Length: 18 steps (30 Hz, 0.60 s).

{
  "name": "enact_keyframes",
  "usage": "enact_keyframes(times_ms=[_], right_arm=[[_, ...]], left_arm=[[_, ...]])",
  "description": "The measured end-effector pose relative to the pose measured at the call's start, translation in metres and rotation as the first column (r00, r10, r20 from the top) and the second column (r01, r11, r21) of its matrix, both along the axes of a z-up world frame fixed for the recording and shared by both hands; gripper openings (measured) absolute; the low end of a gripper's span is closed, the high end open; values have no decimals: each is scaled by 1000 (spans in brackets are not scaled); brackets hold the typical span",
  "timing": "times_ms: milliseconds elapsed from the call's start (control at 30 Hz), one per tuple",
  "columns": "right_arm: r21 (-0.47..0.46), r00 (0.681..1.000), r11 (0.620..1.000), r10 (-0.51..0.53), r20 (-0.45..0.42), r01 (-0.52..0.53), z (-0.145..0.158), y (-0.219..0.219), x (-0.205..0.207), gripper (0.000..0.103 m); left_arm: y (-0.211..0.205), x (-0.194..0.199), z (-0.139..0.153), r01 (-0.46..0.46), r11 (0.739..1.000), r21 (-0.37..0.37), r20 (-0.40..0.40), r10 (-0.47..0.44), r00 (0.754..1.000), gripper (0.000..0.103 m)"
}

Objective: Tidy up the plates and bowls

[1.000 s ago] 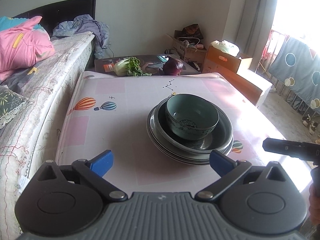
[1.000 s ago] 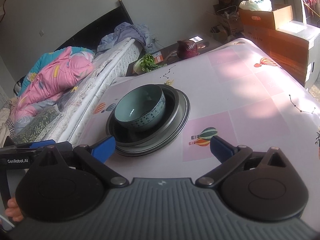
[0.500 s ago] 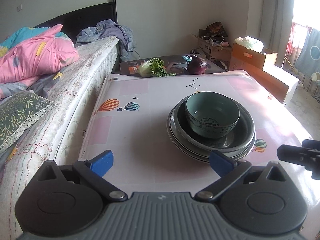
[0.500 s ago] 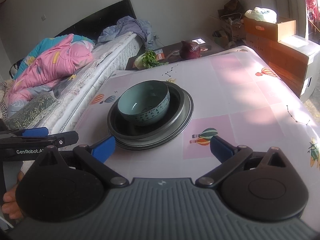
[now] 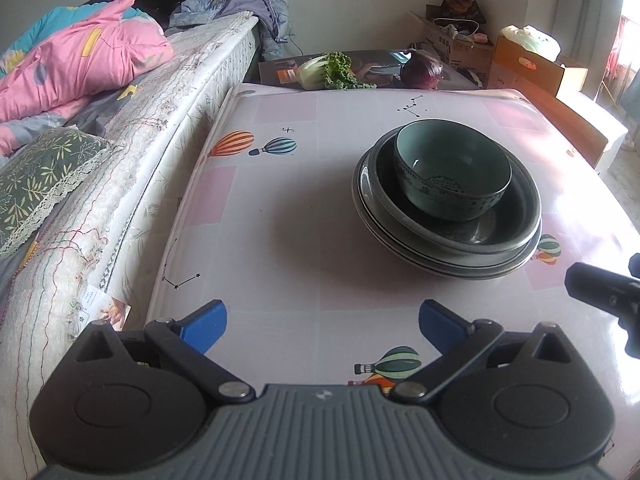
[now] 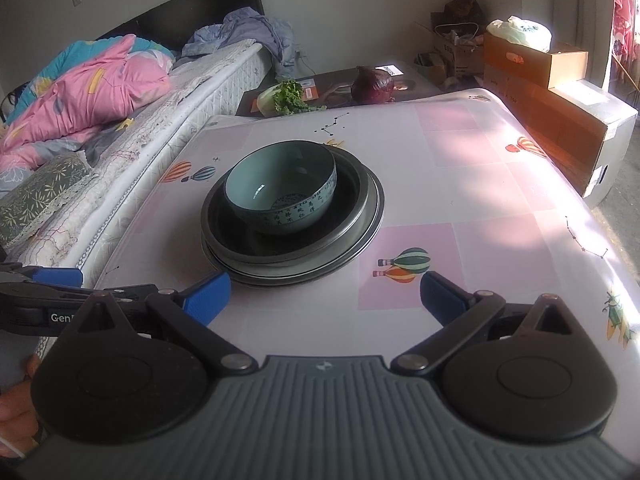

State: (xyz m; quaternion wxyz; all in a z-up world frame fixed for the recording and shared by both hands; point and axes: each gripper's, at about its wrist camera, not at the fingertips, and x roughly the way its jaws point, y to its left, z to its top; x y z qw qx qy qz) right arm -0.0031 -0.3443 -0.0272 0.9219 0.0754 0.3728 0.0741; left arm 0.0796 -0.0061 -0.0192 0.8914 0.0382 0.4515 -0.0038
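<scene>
- Teal bowl (image 5: 452,170) sits upright in the stack of grey plates (image 5: 448,240), mid-surface (image 5: 288,240) (balloon-print cloth).
- My left gripper (image 5: 322,322): fingers spread wide, empty, hovering near side of the plates.
- My right gripper (image 6: 324,294): likewise spread, empty, just short of the plates' rim.
- Bed (image 5: 132,128) left of the plates.

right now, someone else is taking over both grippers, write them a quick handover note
Left gripper: open, empty, hovering over the table short of the stack.
Right gripper: open, empty, just in front of the stack.
Things: teal bowl sits upright in the stacked dark plates, mid-table.
Done: bowl and plates are gathered into one pile.
Left: unclear from here; possibly moving the pile. Nothing is gripped.
</scene>
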Motion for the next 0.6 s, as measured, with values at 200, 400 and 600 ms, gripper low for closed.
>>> enact_keyframes(times_ms=[200,400,600], right_arm=[[9,1000,1000,-5,-8,5,-1,0,6,102],[16,1000,1000,-8,-20,9,-4,0,10,102],[15,1000,1000,-8,-26,9,-4,1,11,102]], left_arm=[[-1,2,-1,-13,1000,2,-16,13,1000,103],[0,4,-1,-20,1000,-2,-26,20,999,103],[0,4,-1,-24,1000,-10,-39,23,999,103]])
